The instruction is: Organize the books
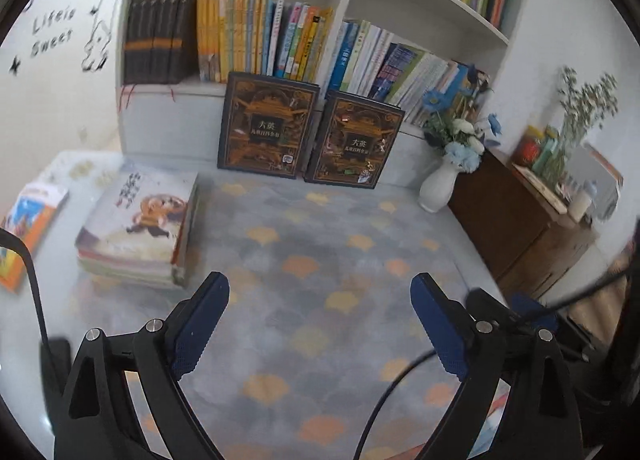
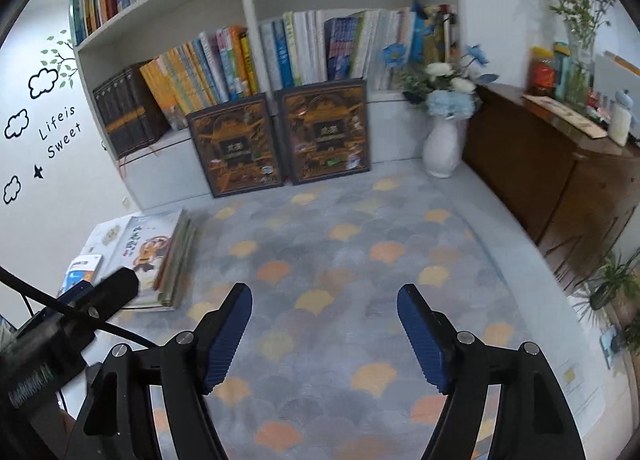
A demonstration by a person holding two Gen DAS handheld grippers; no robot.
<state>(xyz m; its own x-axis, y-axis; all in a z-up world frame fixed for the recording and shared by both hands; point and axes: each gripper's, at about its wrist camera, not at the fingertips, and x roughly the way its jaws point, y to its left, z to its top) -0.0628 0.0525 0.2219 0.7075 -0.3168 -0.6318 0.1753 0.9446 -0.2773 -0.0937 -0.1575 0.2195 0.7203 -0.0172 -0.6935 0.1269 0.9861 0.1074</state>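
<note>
Grippers: I see my left gripper (image 1: 320,292) and right gripper (image 2: 324,304) both spread apart, holding nothing.
Books: stack (image 1: 138,225) lies on rug (image 1: 320,260); 2 dark volumes (image 1: 268,125) lean against bookshelf (image 1: 168,119).

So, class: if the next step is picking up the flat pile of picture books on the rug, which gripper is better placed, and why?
Probably the left gripper. The flat pile of picture books lies just ahead-left of its open fingers. From the right gripper, also open and empty, the pile sits further left, beyond the left gripper's body.
</note>
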